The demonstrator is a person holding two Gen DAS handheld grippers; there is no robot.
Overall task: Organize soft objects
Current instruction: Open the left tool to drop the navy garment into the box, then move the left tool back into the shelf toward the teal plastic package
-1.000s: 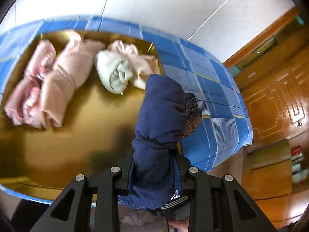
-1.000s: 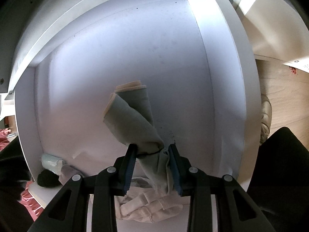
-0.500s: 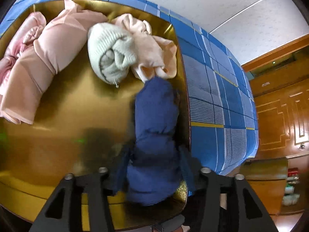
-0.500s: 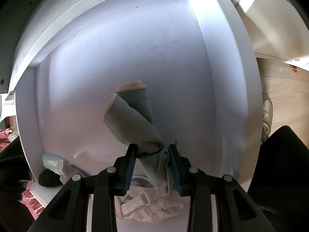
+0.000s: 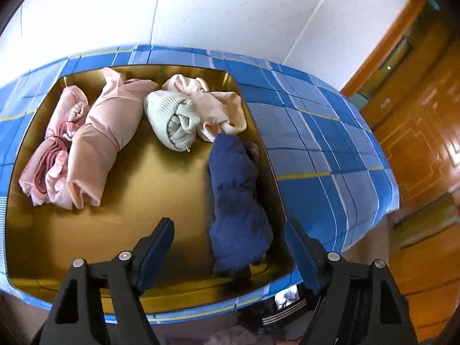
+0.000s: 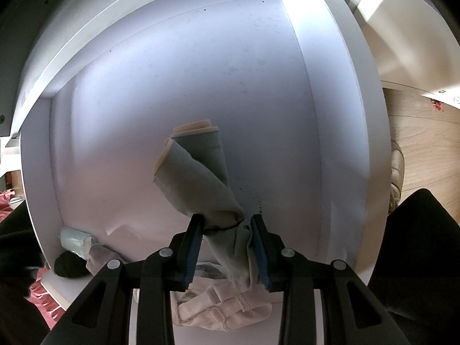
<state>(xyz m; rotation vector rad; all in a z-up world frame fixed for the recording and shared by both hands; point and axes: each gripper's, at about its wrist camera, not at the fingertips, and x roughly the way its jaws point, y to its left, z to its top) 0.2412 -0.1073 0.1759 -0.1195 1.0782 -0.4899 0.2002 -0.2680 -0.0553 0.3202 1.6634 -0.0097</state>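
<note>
Left gripper (image 5: 230, 224) spread wide, jaws just opened, blue pads touching nothing — navy blue bundle (image 5: 237, 198) lying loose between and beyond them, not pressed by either pad. Resting lengthwise along the right wall of a gold tray (image 5: 138, 201), far end close to a crumpled cream garment (image 5: 214, 106) in the tray's far right corner. Just left of that, a rolled pale green knit (image 5: 172, 118), touching the cream piece. Further left, a long peach roll (image 5: 103, 138) lying diagonally, and against its left side a pink bundle (image 5: 54, 158) near the tray's left wall. Tray set on a blue checked bedcover (image 5: 319, 155), with a white wall (image 5: 201, 8) behind and brown wooden panelling (image 5: 417, 132) off to the right. Right gripper (image 6: 227, 227) narrowed and clamped on a grey-green folded cloth (image 6: 195, 178) — pinched at its gathered lower part, the folded upper end rising tilted to the left, beige edging at the top. Held over the pale floor of a white drawer (image 6: 178, 80). Below the jaws, a heap of white strappy fabric (image 6: 224, 310). In the drawer's near left corner, a small pale mint roll (image 6: 73, 240) beside a black lump (image 6: 69, 264), touching or nearly so. Wooden floor (image 6: 422, 149) at far right.
</note>
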